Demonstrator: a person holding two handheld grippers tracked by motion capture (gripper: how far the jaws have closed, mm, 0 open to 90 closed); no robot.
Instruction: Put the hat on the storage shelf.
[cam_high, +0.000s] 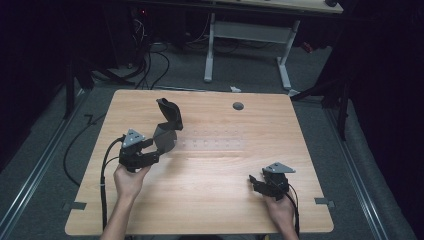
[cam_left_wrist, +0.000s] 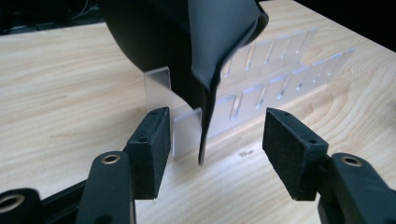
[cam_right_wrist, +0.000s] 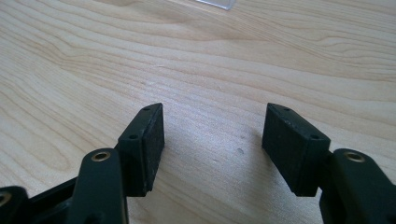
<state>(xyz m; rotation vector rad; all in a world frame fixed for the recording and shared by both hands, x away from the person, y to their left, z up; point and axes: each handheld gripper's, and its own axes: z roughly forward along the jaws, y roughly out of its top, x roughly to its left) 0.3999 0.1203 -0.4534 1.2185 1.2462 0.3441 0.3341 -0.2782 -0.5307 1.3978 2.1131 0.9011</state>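
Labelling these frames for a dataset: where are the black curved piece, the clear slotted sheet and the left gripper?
black curved piece (cam_left_wrist: 154, 42), left gripper view, dark side.
clear slotted sheet (cam_left_wrist: 275, 70), left gripper view, between slots.
left gripper (cam_left_wrist: 212, 140), left gripper view, between fingertips.

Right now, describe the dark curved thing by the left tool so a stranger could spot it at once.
Start at the wooden table and go to its left half, just ahead of the left tool. There a black curved sheet stands propped against a clear slotted rack. It is the one dark, upright, bent thing; the rack lies pale and flat.
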